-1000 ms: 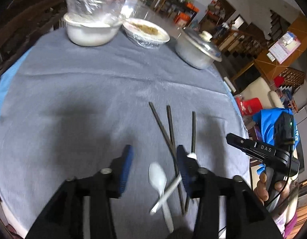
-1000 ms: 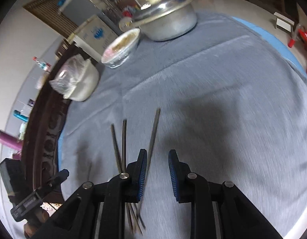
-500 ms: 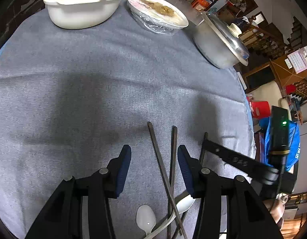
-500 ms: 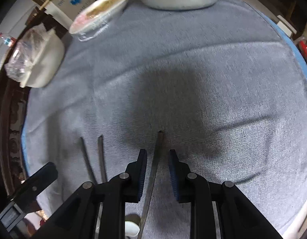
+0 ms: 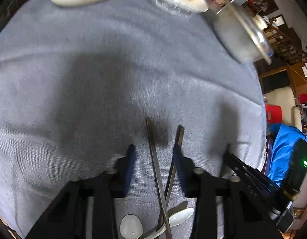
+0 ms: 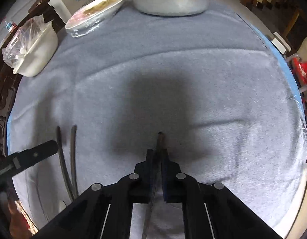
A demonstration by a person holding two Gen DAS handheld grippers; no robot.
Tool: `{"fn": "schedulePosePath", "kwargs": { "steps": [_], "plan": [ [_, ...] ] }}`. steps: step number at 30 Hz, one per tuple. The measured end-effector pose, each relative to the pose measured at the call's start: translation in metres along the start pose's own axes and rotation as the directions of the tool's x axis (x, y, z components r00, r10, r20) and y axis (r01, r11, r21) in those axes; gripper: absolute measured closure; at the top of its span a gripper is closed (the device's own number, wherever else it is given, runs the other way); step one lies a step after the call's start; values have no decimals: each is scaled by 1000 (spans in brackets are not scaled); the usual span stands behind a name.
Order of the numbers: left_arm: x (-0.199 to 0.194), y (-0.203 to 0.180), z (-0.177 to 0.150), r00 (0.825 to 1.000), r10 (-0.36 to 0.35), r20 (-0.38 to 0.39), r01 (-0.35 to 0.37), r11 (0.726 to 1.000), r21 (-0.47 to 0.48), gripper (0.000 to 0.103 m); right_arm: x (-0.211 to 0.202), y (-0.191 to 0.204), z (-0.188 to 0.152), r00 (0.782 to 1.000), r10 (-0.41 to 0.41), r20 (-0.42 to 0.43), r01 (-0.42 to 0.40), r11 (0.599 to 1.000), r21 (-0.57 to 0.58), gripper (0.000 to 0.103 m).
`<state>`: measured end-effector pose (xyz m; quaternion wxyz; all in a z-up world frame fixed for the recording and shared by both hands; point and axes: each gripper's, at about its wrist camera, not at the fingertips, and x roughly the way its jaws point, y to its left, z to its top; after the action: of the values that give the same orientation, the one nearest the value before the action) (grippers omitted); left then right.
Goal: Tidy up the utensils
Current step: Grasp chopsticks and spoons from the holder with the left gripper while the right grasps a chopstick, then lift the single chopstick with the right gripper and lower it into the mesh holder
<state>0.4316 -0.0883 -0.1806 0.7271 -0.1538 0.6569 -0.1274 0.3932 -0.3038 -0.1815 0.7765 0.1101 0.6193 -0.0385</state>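
On the grey cloth [image 6: 213, 79] your right gripper [image 6: 157, 155] pinches one thin, stiff, slippery chopstick [image 6: 159, 139] near its end, while your left gripper [image 5: 153, 155] jaws, closing, straddle two crossed chopsticks [image 5: 151, 145]; grip those light sticks squarely mid-shaft.

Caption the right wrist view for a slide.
Right gripper shut on a single dark chopstick lying on the grey tablecloth.
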Motion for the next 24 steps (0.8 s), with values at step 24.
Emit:
{"fn": "schedulePosePath", "kwargs": {
  "steps": [24],
  "plan": [
    [-3,2,2,990,135,28,-138,973,187,97,-1,1,-4,998,62,10,-62,998,-19,96]
  ]
}}
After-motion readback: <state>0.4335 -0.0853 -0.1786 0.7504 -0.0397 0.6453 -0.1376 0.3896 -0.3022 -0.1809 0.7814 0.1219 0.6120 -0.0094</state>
